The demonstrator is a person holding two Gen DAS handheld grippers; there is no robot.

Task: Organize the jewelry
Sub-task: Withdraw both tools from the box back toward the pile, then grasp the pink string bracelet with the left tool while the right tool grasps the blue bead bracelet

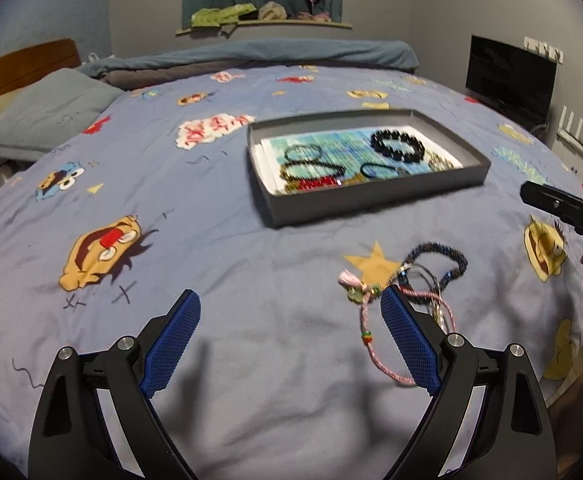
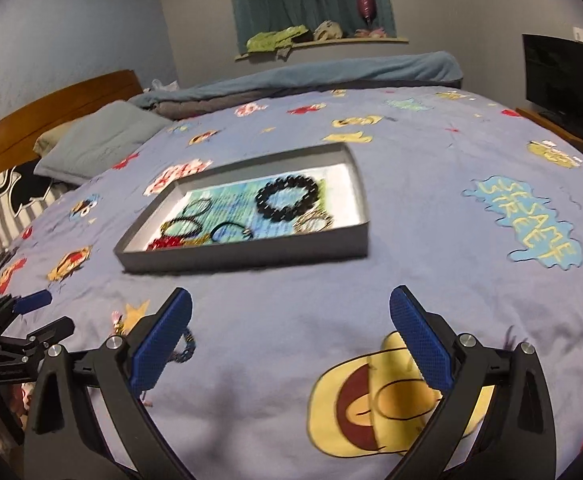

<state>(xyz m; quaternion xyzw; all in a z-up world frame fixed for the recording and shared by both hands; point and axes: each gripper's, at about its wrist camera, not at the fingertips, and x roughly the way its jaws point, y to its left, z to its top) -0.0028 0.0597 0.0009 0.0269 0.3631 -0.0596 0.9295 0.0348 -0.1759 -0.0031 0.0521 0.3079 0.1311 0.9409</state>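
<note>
A grey shallow box [image 1: 371, 204] [image 2: 251, 258] lies on the bed and holds several bracelets, among them a black bead bracelet [image 1: 397, 145] [image 2: 287, 197] and a red bead piece [image 1: 317, 183]. Loose jewelry lies on the sheet in front of it: a dark blue bead bracelet [image 1: 447, 264], a pink cord bracelet [image 1: 375, 344] and a small pink tassel [image 1: 348, 278]. My left gripper [image 1: 291, 312] is open and empty, its right finger next to the pink cord. My right gripper [image 2: 291, 312] is open and empty above bare sheet. The left gripper also shows in the right wrist view [image 2: 31, 316].
The bed has a blue cartoon-print sheet [image 1: 231, 272]. A grey-blue pillow [image 1: 47, 116] and wooden headboard [image 1: 19, 68] are at the left. A folded blanket [image 1: 251, 54] lies along the far side. A dark screen [image 1: 509, 76] stands at the right.
</note>
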